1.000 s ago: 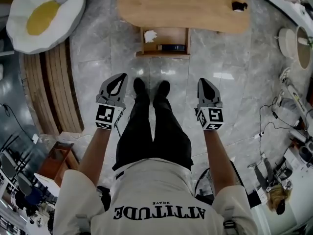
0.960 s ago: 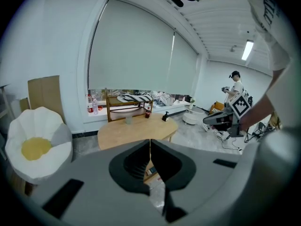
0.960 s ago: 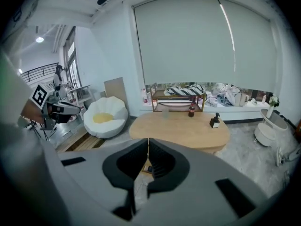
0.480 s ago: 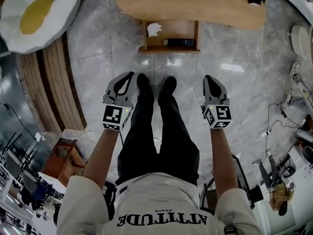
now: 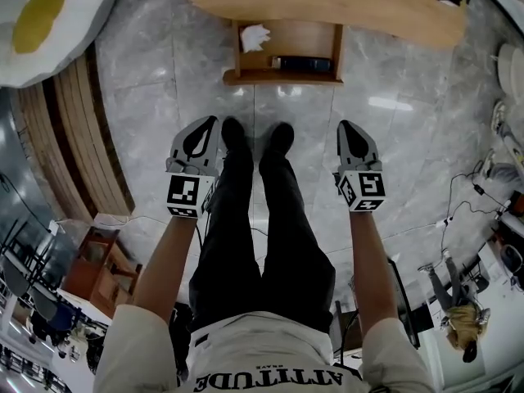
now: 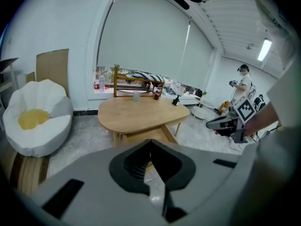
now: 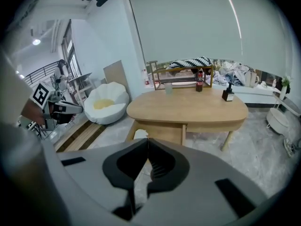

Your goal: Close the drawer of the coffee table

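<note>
Head view: drawer (image 5: pixel 282 78) rear under tabletop (image 5: pixel 327 2); dark obj. (image 5: pixel 301 63) inside unclear

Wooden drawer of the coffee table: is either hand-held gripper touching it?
Apart. The head view shows grey floor between the open wooden drawer and the left hand-held gripper and right hand-held gripper.

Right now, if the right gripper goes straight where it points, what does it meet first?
Probably the open drawer front; the right gripper tilts down, so the floor might come first.
</note>
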